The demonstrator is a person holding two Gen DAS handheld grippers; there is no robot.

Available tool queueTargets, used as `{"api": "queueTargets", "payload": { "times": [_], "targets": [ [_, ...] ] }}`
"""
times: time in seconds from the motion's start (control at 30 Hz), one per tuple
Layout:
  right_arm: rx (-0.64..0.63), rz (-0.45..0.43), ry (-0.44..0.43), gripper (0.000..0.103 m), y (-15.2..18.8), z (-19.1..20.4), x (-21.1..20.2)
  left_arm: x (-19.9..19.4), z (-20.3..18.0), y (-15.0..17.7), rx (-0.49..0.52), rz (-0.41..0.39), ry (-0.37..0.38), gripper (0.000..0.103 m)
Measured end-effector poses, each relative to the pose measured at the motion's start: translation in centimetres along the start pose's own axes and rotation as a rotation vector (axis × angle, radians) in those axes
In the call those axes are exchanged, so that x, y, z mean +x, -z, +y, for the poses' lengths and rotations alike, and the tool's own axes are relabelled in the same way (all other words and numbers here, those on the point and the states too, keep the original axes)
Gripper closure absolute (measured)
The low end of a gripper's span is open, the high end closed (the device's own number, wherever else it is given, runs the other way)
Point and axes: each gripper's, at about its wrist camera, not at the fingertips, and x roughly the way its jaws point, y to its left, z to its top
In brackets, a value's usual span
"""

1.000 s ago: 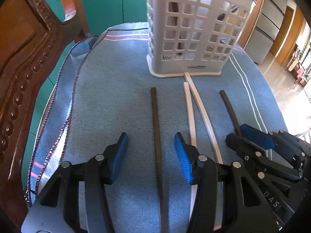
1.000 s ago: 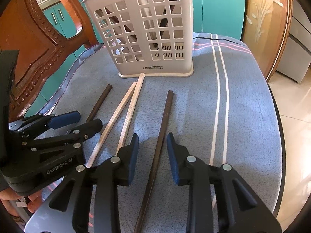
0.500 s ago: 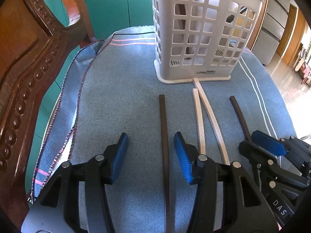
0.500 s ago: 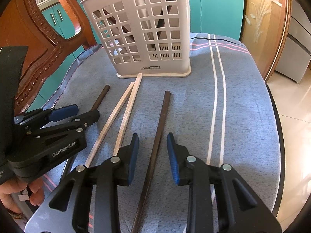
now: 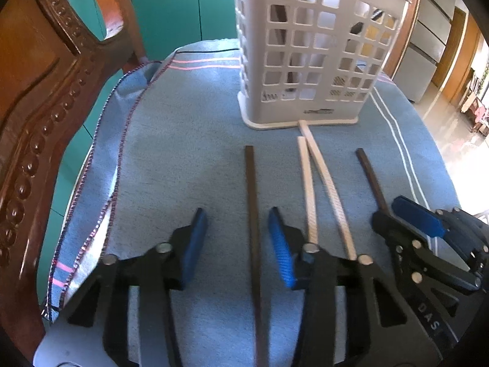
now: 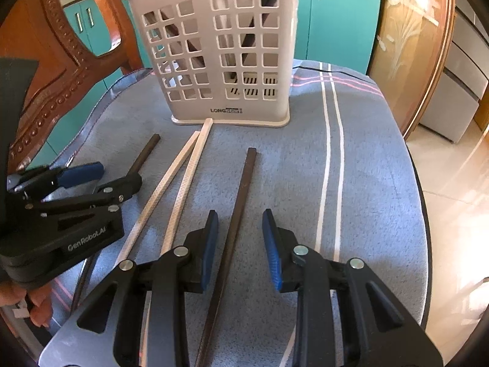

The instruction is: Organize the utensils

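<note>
Several chopsticks lie side by side on the blue cloth, pointing at a white slotted utensil holder point(image 5: 314, 52) point(image 6: 226, 58). A dark chopstick point(image 5: 252, 214) lies between the jaws of my open left gripper point(image 5: 235, 241). Two white chopsticks point(image 5: 318, 183) point(image 6: 180, 183) lie in the middle. Another dark chopstick point(image 6: 238, 214) point(image 5: 371, 180) lies between the jaws of my open right gripper point(image 6: 240, 244). Each gripper straddles its chopstick low over the cloth without clamping it. The right gripper also shows in the left wrist view point(image 5: 406, 223), the left gripper in the right wrist view point(image 6: 101, 177).
The holder holds dark utensils inside. A carved wooden chair back point(image 5: 39, 76) stands at the table's left edge. The blue cloth point(image 6: 366, 159) drapes over the round table, with teal cabinets point(image 6: 336, 24) behind and tiled floor to the right.
Both grippers have crept forward along their dark chopsticks toward the holder. The right gripper's jaws have opened a little wider. The chopsticks have not moved.
</note>
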Motion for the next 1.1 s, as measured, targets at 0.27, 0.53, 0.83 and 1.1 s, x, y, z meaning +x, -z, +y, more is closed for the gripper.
{"api": "queueTargets", "payload": {
  "times": [0.27, 0.53, 0.83, 1.1],
  "targets": [
    [-0.036, 0.014, 0.013, 0.095, 0.1, 0.6, -0.2, -0.3, -0.4, 0.2, -0.008, 0.025, 0.037, 0.088],
    [-0.060, 0.097, -0.037, 0.095, 0.3, 0.3, -0.7, -0.5, -0.5, 0.6, -0.002, 0.045, 0.047, 0.087],
    [-0.087, 0.043, -0.002, 0.085, 0.3, 0.5, -0.4, 0.1, -0.5, 0.1, 0.010, 0.022, -0.032, 0.058],
    [-0.110, 0.031, 0.031, 0.083, 0.0, 1.0, 0.0, 0.3, 0.0, -0.1, -0.006, 0.030, -0.012, 0.057]
  ]
}}
